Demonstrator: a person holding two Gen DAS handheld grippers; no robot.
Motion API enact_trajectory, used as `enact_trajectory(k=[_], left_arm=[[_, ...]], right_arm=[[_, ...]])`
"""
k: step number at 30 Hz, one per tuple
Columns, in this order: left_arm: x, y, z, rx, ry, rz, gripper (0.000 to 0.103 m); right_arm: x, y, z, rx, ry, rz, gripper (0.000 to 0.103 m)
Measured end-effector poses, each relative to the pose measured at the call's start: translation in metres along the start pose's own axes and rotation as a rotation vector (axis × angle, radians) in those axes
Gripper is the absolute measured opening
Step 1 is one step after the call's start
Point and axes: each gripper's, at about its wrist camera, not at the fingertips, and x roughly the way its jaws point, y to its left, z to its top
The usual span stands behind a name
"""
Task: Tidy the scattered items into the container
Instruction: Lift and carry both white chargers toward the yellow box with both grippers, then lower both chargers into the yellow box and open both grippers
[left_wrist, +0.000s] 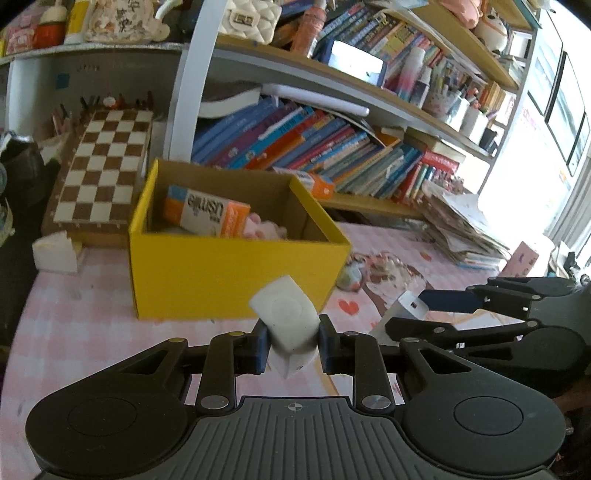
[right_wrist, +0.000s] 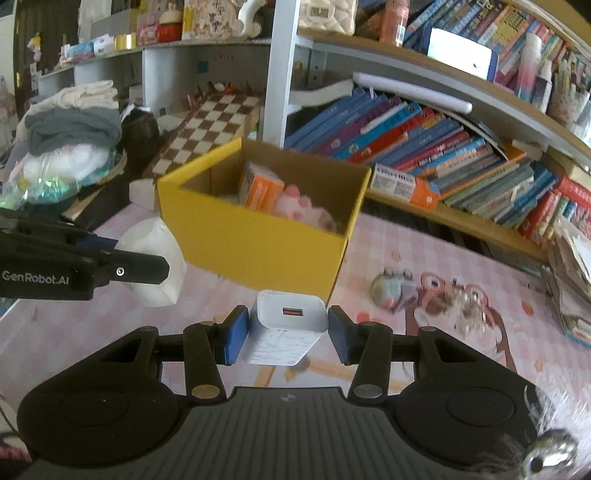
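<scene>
Above a pink checked table (left_wrist: 92, 314), the left gripper (left_wrist: 291, 341) clamps a white case (left_wrist: 290, 315), tilted between its blue pads, in front of the yellow box (left_wrist: 236, 273). The right gripper (right_wrist: 288, 332) is closed on a white charger (right_wrist: 286, 325), port facing forward, just short of the box's near corner. Inside the box lie an orange carton (left_wrist: 207, 214) and something pink (right_wrist: 299, 205), possibly a soft toy. A small grey toy (right_wrist: 391, 290) sits on the table to the right. A chessboard (left_wrist: 107, 166) leans behind the box.
</scene>
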Motion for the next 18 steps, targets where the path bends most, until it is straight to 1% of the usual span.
enact_trajectory(k=[11, 14, 18], left_arm=[[0.02, 0.015, 0.052, 0.033, -0.081, 0.054, 0.025], [0.03, 0.018, 0.065, 0.04, -0.092, 0.066, 0.025], [0.048, 0.023, 0.078, 0.049, -0.087, 0.09, 0.025]], right_arm=[[0.021, -0.021, 0.062, -0.042, -0.102, 0.024, 0.045], [0.031, -0.028, 0.077, -0.048, -0.124, 0.029, 0.045], [0.052, -0.035, 0.093, -0.06, -0.131, 0.033, 0.045]])
